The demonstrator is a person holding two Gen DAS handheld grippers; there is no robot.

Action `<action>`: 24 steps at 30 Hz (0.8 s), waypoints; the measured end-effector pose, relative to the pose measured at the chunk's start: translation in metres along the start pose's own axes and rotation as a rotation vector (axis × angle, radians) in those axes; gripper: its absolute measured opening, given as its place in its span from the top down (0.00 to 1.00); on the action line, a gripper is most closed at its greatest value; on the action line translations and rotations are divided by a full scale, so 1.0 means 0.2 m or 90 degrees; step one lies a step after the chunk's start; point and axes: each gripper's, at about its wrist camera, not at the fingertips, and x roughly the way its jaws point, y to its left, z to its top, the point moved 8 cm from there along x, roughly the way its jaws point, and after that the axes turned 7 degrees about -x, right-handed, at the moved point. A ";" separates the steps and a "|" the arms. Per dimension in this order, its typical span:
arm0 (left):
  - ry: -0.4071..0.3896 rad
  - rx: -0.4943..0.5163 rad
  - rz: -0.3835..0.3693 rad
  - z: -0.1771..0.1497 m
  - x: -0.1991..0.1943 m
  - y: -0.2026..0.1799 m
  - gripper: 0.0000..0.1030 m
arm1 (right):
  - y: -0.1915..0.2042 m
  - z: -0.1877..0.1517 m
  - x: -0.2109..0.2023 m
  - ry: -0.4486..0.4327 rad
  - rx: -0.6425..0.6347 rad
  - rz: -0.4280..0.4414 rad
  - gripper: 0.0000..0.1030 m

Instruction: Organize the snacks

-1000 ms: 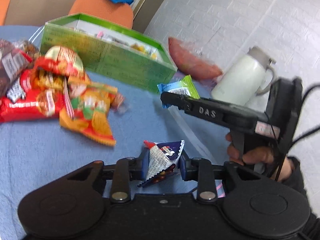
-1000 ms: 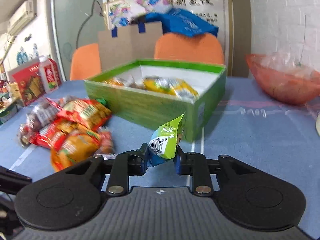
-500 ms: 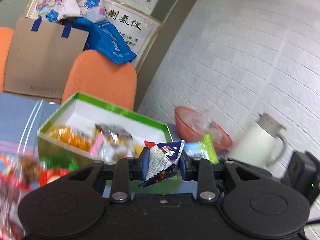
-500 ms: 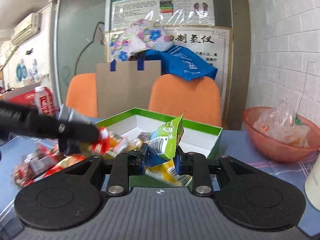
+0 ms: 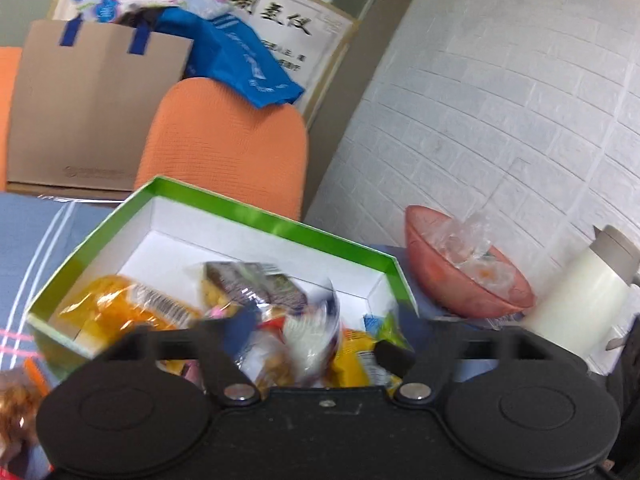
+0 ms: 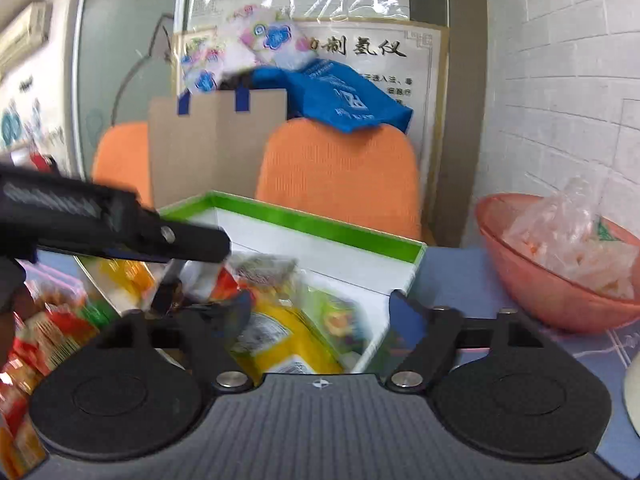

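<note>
The green box (image 5: 272, 216) with a white inside holds several snack packets. My left gripper (image 5: 310, 344) hangs over its near edge, its jaws opening wide. A blurred blue-and-white packet (image 5: 316, 332) is loose between them, touching neither pad. My right gripper (image 6: 320, 312) is over the box's (image 6: 320, 224) right end with its jaws opening too. A blurred green packet (image 6: 340, 320) lies in the box below them, next to a yellow packet (image 6: 276, 332). In the right wrist view the left gripper's black fingers (image 6: 192, 240) reach in from the left above the box.
A pile of red and orange snack packets (image 6: 36, 344) lies on the blue table left of the box. A red bowl (image 5: 460, 276) with clear plastic stands to the right, a white jug (image 5: 576, 304) beyond it. Orange chairs (image 5: 224, 140) and a cardboard sheet (image 5: 88, 108) stand behind.
Both grippers have moved from above the table to over the box. Each held a packet before; now both jaws stand wide apart and the packets have left them.
</note>
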 end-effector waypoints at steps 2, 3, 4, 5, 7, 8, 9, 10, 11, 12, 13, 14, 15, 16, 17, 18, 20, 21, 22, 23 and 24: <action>-0.018 -0.010 -0.013 0.01 -0.07 0.00 0.00 | 0.00 0.00 -0.05 -0.022 -0.014 -0.012 0.00; -0.015 -0.011 -0.018 0.01 -0.11 0.00 0.00 | -0.01 0.00 -0.08 -0.027 -0.010 -0.018 0.00; -0.017 -0.012 -0.021 0.02 -0.15 -0.01 0.00 | -0.02 0.01 -0.12 -0.031 0.001 -0.021 0.00; -0.023 -0.011 -0.025 0.03 -0.21 -0.02 0.00 | -0.03 0.02 -0.16 -0.037 0.014 -0.020 0.00; -0.040 -0.007 -0.023 0.03 -0.33 -0.03 0.00 | -0.03 0.05 -0.24 -0.052 0.041 -0.009 0.00; -0.048 -0.004 -0.018 0.03 -0.39 -0.03 0.00 | -0.01 0.06 -0.29 -0.062 0.048 0.001 0.00; -0.052 -0.001 -0.012 0.02 -0.45 -0.04 0.00 | 0.01 0.07 -0.34 -0.070 0.051 0.012 0.00; -0.052 0.004 0.000 0.00 -0.51 -0.04 0.00 | 0.04 0.07 -0.38 -0.075 0.051 0.022 0.00; -0.050 0.005 0.015 -0.03 -0.57 -0.03 0.00 | 0.07 0.06 -0.42 -0.079 0.046 0.032 0.00; -0.048 0.007 0.026 -0.05 -0.62 -0.02 0.00 | 0.11 0.05 -0.46 -0.079 0.039 0.041 0.00; -0.047 0.010 0.029 -0.09 -0.67 -0.01 0.00 | 0.14 0.04 -0.49 -0.078 0.033 0.051 0.00; -0.049 0.010 0.025 -0.13 -0.72 0.00 0.00 | 0.18 0.01 -0.52 -0.076 0.032 0.062 0.00; -0.050 0.005 0.021 -0.16 -0.77 0.01 0.00 | 0.21 0.00 -0.54 -0.072 0.032 0.077 0.00; -0.048 -0.005 0.020 -0.19 -0.81 0.03 0.00 | 0.25 -0.03 -0.56 -0.066 0.033 0.096 0.00; -0.044 -0.014 0.018 -0.23 -0.84 0.05 0.00 | 0.29 -0.05 -0.58 -0.058 0.033 0.114 0.00; -0.041 -0.023 0.018 -0.26 -0.88 0.07 0.00 | 0.33 -0.08 -0.59 -0.046 0.034 0.128 0.00; -0.038 -0.049 0.027 -0.33 -0.94 0.14 0.00 | 0.41 -0.13 -0.60 -0.024 0.029 0.154 0.00; -0.035 -0.062 0.033 -0.36 -0.97 0.17 0.00 | 0.45 -0.15 -0.61 -0.014 0.025 0.167 0.00; -0.031 -0.075 0.037 -0.39 -1.00 0.20 0.00 | 0.50 -0.18 -0.60 -0.001 0.022 0.182 0.00; -0.029 -0.086 0.040 -0.41 -1.02 0.23 0.00 | 0.54 -0.20 -0.60 0.013 0.019 0.202 0.00; -0.027 -0.093 0.043 -0.43 -1.04 0.25 0.00 | 0.59 -0.21 -0.59 0.025 0.019 0.220 0.00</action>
